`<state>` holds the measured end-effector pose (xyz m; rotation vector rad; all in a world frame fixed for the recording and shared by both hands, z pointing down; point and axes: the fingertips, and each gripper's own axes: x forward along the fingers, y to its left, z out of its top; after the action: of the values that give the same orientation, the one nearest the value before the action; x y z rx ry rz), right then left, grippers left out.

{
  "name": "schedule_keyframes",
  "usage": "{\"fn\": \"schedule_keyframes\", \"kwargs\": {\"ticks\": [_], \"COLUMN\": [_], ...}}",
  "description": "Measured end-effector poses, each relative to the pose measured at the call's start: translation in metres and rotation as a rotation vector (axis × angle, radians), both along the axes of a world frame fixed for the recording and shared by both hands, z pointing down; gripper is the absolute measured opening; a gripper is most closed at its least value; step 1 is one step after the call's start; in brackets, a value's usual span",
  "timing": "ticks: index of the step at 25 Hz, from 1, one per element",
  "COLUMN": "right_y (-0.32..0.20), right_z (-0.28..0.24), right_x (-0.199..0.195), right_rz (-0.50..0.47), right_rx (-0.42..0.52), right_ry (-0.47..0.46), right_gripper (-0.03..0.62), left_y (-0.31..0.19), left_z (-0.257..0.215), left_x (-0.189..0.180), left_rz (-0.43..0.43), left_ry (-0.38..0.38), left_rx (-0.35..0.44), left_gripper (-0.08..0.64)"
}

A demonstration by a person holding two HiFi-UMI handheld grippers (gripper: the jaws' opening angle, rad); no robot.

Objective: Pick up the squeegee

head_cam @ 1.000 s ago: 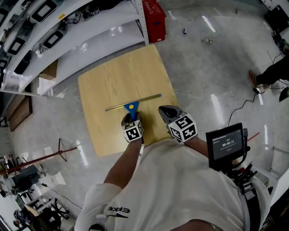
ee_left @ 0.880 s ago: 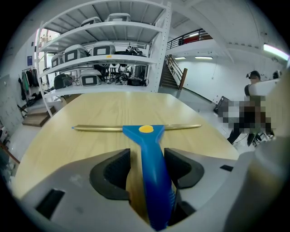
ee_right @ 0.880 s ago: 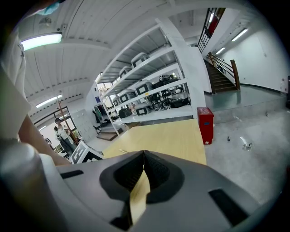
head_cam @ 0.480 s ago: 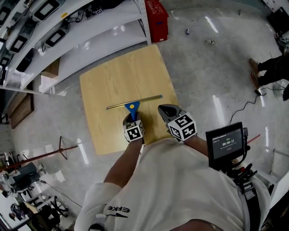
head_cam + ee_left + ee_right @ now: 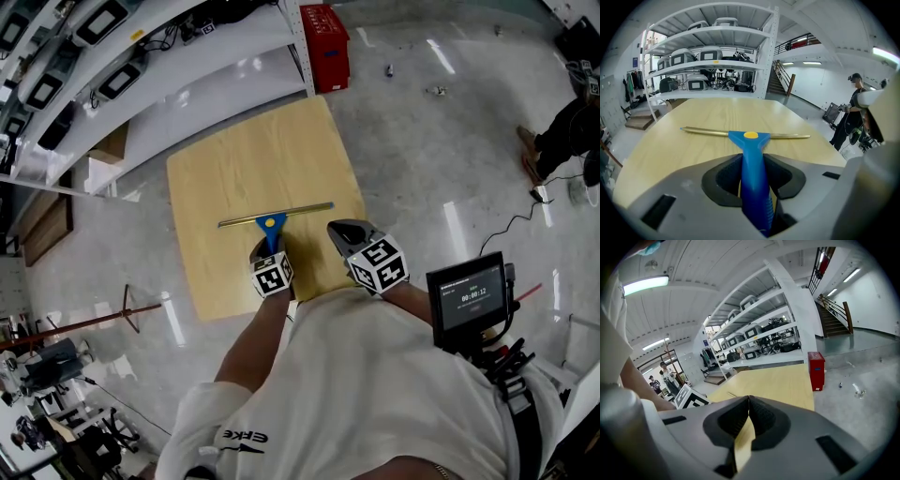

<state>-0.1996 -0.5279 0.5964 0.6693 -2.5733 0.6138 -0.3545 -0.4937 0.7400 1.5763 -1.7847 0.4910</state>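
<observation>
The squeegee (image 5: 277, 215) lies on the pale wooden table (image 5: 244, 159), its brass blade crosswise and its blue handle (image 5: 751, 140) pointing back at me. My left gripper (image 5: 270, 246) sits over that handle near the table's front edge. Its jaws have just been closing, the handle is between them, and the pads press on both sides of it (image 5: 752, 161). The blade still rests flat on the wood. To the right, my right gripper (image 5: 334, 226) hovers over the table's front right part, its jaws shut with nothing in them (image 5: 749, 398).
White shelving (image 5: 141, 66) with devices runs along the table's far left side, and a red crate (image 5: 323, 33) stands beyond the far corner. A person (image 5: 562, 141) stands on the grey floor at the right, near cables. A small screen unit (image 5: 466, 297) hangs at my right side.
The left gripper's jaws have narrowed onto the blue handle. The squeegee and the right gripper have stayed where they were.
</observation>
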Motion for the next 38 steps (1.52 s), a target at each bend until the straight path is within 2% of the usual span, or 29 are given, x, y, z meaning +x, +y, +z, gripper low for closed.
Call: {"fn": "schedule_keyframes", "kwargs": {"ticks": [13,20,26,31,38], "right_y": [0.019,0.019,0.017,0.098,0.102], "right_z": [0.0,-0.003,-0.012,-0.017,-0.022], "right_x": [-0.011,-0.014,-0.018,-0.045,-0.043], "right_rz": [-0.067,-0.073,-0.051,0.005,0.053], "right_rx": [-0.01,-0.008,-0.013,0.008,0.003], "right_ry": [-0.024,-0.035,-0.045,-0.045,-0.039], "right_gripper": [0.005,0.005,0.005,0.005,0.005], "left_y": [0.027,0.035,0.03,0.116,0.131], "left_z": [-0.032,-0.06,-0.094,-0.113,-0.135], "left_x": [-0.004,-0.004,-0.005,-0.036,-0.039], "left_rz": [-0.059,-0.128,-0.147,-0.14,-0.155], "left_ry": [0.003,0.061,0.105,0.137,0.163], "left_rx": [0.092,0.177,0.248,0.307,0.351], "left_gripper": [0.133,0.133,0.133,0.133,0.133]}}
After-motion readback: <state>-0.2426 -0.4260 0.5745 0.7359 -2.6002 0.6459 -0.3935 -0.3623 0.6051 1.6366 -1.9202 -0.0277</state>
